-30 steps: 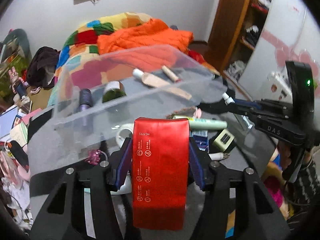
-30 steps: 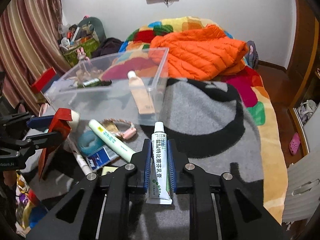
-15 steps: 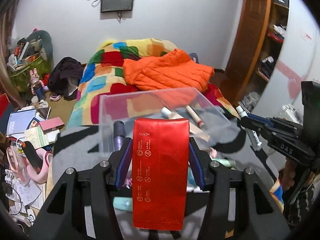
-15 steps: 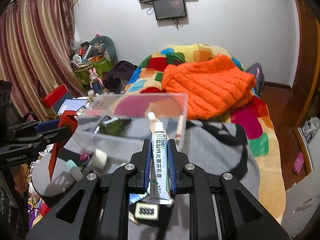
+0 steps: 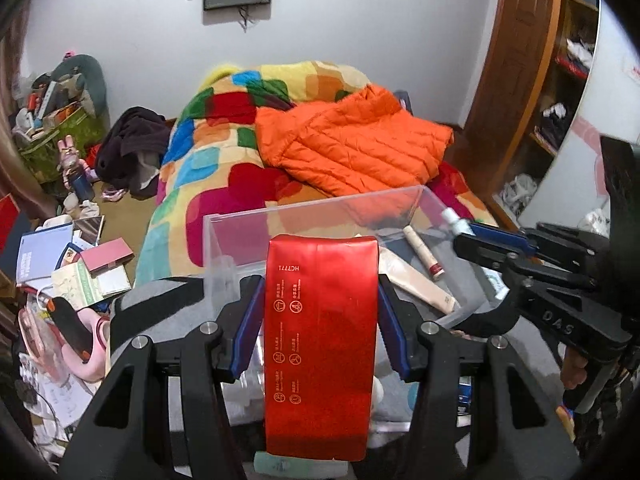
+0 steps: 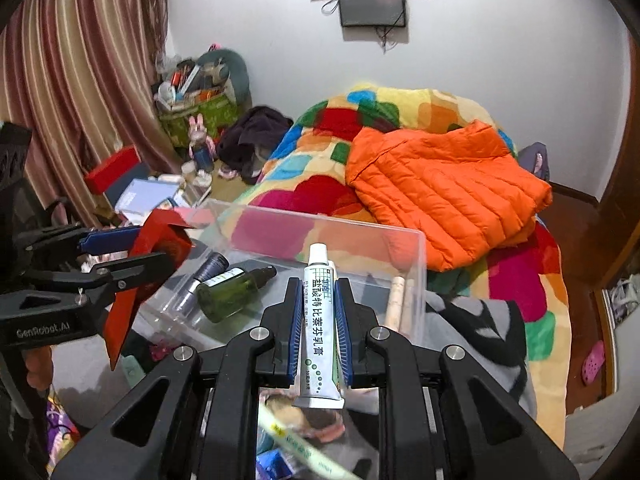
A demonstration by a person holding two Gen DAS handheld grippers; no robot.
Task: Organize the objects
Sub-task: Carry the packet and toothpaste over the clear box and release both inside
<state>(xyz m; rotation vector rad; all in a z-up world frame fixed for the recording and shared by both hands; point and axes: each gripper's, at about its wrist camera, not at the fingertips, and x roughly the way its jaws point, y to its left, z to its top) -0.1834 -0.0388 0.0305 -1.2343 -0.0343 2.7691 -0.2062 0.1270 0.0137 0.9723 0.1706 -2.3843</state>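
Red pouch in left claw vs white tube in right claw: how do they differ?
The red pouch is wide and flat, filling a broadly spread left claw; the white tube is slim, pinched in a narrow right claw. The pouch is glossy red with small white icons; the tube is white with dark lettering, green dots and a cap. Both are held lengthwise above the clear bin.

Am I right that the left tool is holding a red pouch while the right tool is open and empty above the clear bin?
Not quite. The left tool does hold the red pouch, but the right tool is shut on a white ointment tube above the clear bin, as the right wrist view shows.
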